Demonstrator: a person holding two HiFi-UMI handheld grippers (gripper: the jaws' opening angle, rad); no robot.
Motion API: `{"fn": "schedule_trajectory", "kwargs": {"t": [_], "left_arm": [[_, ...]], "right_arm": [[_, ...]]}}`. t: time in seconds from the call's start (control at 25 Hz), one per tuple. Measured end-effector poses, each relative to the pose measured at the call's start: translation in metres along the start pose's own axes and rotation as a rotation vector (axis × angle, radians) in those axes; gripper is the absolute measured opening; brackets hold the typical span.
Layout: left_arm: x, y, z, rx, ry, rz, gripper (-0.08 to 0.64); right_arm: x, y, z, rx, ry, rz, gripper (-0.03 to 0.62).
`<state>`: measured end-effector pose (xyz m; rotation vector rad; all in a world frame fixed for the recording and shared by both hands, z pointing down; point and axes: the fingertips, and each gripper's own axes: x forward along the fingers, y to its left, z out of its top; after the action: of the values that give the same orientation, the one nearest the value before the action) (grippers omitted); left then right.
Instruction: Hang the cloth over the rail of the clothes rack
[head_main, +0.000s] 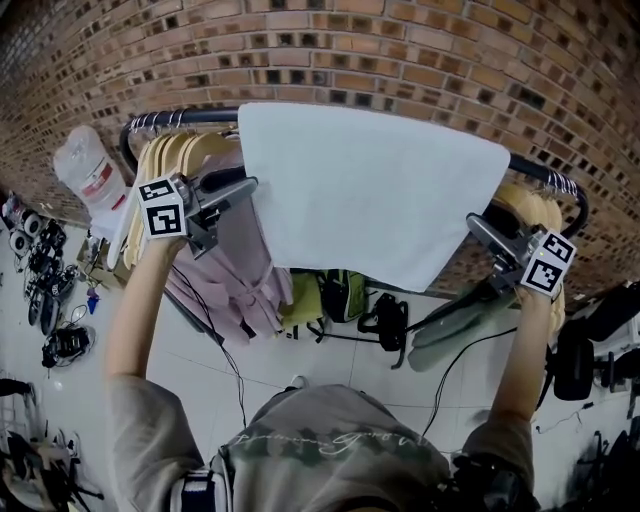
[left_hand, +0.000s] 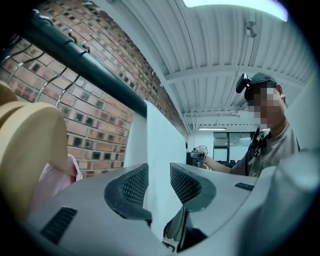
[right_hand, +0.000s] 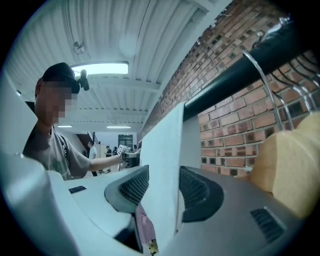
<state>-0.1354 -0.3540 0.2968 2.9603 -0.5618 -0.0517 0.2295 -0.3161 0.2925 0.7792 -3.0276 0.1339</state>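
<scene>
Head view: white cloth (head_main: 370, 195) draped over the rack's rail (head_main: 548, 172), brick wall behind. Left tongs (head_main: 248, 188) at its left edge, right tongs (head_main: 482, 226) at its right edge. Wooden hangers (head_main: 175, 152) on the rail at left.

Left gripper view: jaws apart, cloth edge (left_hand: 162, 145) in the gap, pads not pressing.

Right gripper view: jaws apart, cloth (right_hand: 162, 160) hanging between them, unclamped.

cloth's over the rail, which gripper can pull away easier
Left, probably. The left hand-held gripper is open, with the cloth in its gap touching neither pad. In the right hand-held gripper, also open, the cloth reaches deeper and seems to brush one pad.
</scene>
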Motion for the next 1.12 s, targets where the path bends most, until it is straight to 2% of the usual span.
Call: {"fn": "schedule_trajectory", "kwargs": {"t": [0.2,0.36,0.44,0.52,0.68,0.84,1.12], "left_arm": [[-0.01,-0.007,-0.008,0.012,0.027,0.016,0.173],[-0.02,-0.01,-0.004,0.011,-0.023,0.03,0.173],[-0.028,-0.014,0.001,0.005,-0.061,0.022,0.173],[-0.034,-0.021,0.004,0.014,-0.076,0.003,0.173],[-0.031,-0.043,-0.001,0.062,-0.022,-0.087,0.173],[-0.02,-0.06,-0.004,0.062,-0.011,-0.156,0.173],[-0.011,-0.063,-0.007,0.061,-0.004,-0.188,0.17]], "right_arm": [[-0.01,-0.006,-0.003,0.013,-0.025,-0.05,0.164],[-0.027,0.002,0.0,0.078,-0.096,0.01,0.164],[-0.03,0.006,-0.001,0.08,-0.11,0.019,0.164],[-0.028,0.01,-0.001,0.05,-0.1,0.014,0.164],[-0.022,0.021,0.005,-0.028,-0.076,0.015,0.164],[-0.025,0.026,0.015,-0.065,-0.081,-0.021,0.164],[-0.027,0.046,0.009,-0.08,-0.065,-0.026,0.163]]}}
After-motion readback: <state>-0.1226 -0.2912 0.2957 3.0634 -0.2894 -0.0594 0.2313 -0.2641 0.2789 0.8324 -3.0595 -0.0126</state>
